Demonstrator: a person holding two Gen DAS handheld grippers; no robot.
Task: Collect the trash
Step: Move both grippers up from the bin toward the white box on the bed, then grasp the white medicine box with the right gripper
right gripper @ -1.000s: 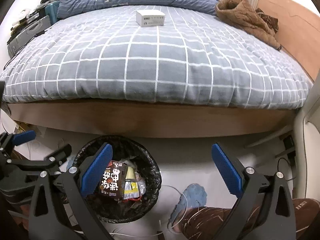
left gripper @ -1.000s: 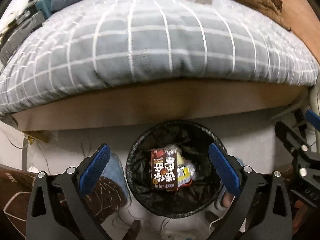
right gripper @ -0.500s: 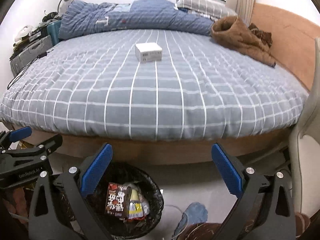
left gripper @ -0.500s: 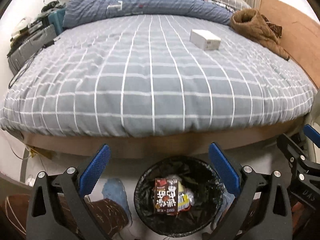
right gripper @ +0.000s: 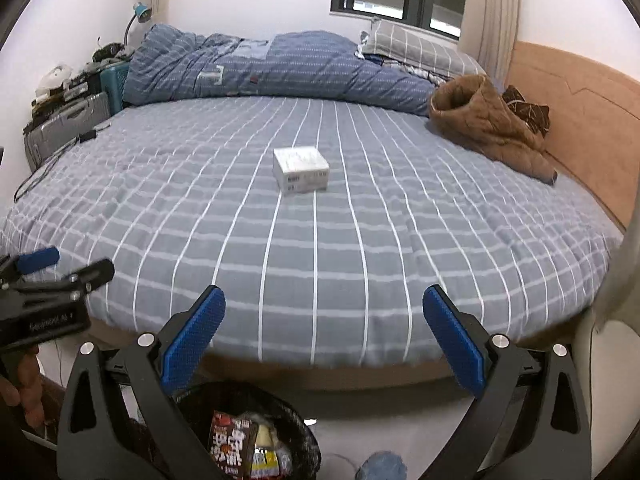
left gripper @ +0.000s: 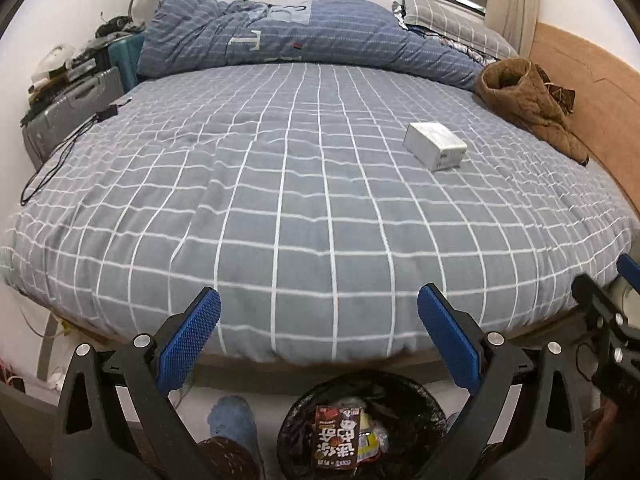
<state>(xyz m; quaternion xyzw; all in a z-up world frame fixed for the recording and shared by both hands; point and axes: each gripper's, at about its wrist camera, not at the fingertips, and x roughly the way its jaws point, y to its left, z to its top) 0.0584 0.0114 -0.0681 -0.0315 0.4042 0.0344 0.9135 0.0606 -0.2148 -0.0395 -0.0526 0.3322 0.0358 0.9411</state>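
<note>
Checked bed [left gripper: 304, 184] fills both frames; box [right gripper: 301, 169] at center, bin [left gripper: 400, 396] bottom; both grippers [left gripper: 319, 320] [right gripper: 324, 316] spread, empty.

A small white cardboard box [right gripper: 301, 169] lies mid-bed on the grey checked bedspread [right gripper: 320, 240]; a brown quilted jacket [right gripper: 488, 128] lies far right; a black-lined round trash bin [left gripper: 404, 400] stands on the floor near the bed's front edge.

Dark red carton [left gripper: 335, 436] in black-lined bin [left gripper: 416, 394]: large white Chinese chars on front, not legible; small line at bottom edge, unreadable. White box [right gripper: 301, 169] on bed: small dark print on front face, too small to read. Blue duvet [left gripper: 280, 38]: pale patch w/ letter "T". Left gripper [right gripper: 44, 300] body: white lettering, blurred.
</note>
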